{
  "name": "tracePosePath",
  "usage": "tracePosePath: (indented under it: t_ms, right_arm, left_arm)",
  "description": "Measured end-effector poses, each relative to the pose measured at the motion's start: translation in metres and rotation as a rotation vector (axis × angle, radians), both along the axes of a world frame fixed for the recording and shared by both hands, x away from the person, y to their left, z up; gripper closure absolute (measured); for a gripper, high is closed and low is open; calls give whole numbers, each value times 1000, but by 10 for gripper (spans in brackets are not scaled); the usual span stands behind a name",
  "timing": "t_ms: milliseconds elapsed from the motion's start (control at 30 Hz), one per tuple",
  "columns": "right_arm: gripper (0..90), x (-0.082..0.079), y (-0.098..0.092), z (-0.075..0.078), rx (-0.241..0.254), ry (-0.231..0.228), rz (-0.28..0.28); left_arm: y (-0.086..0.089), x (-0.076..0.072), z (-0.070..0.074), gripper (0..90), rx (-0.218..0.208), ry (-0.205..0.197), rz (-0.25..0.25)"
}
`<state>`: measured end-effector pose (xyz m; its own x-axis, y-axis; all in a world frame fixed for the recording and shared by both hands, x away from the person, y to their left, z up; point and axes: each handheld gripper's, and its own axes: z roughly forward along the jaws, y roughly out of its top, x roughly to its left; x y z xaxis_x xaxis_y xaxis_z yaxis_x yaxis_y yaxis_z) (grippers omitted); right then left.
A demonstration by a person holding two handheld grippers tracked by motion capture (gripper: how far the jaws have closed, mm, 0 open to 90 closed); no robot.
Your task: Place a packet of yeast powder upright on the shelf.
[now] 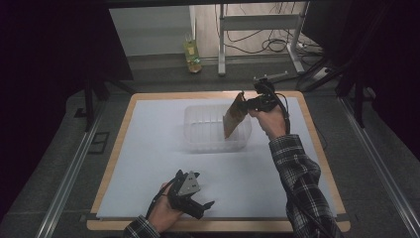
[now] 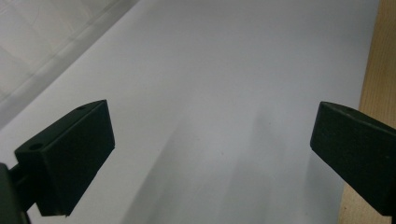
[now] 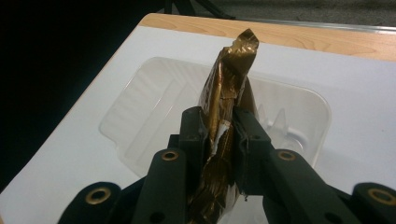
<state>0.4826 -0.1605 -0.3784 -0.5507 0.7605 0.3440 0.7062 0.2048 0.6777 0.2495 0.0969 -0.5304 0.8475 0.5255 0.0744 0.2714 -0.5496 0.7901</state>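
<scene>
Left tongs (image 1: 194,194) idle, spread wide, desk (image 1: 148,148) six o'clock. Right tongs (image 1: 246,104) clenched on gold wrapper (image 1: 234,117), long axis near vertical, hanging over clear tray (image 1: 200,130) toward one o'clock.

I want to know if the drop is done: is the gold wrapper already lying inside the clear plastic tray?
No, the gold wrapper is clamped in the right gripper above the clear plastic tray.
</scene>
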Motion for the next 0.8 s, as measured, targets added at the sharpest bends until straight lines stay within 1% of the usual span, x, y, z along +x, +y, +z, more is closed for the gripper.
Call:
tracePosePath:
  t_ms: [333,433,600,800]
  right_arm:
    - [749,2,13,-4,-21,-12,11]
    - [746,3,20,-9,-32,-14,14]
    - [744,5,26,-15,-44,-11,17]
    - [741,8,28,-23,-41,-6,11]
  left_arm:
    - [0,0,0,0,1,0,-4]
    - [-1,0,-1,0,1,1,-6]
    - [-1,0,-1,0,0,3,-7]
    - [-1,-1,-1,0,2,5,-12]
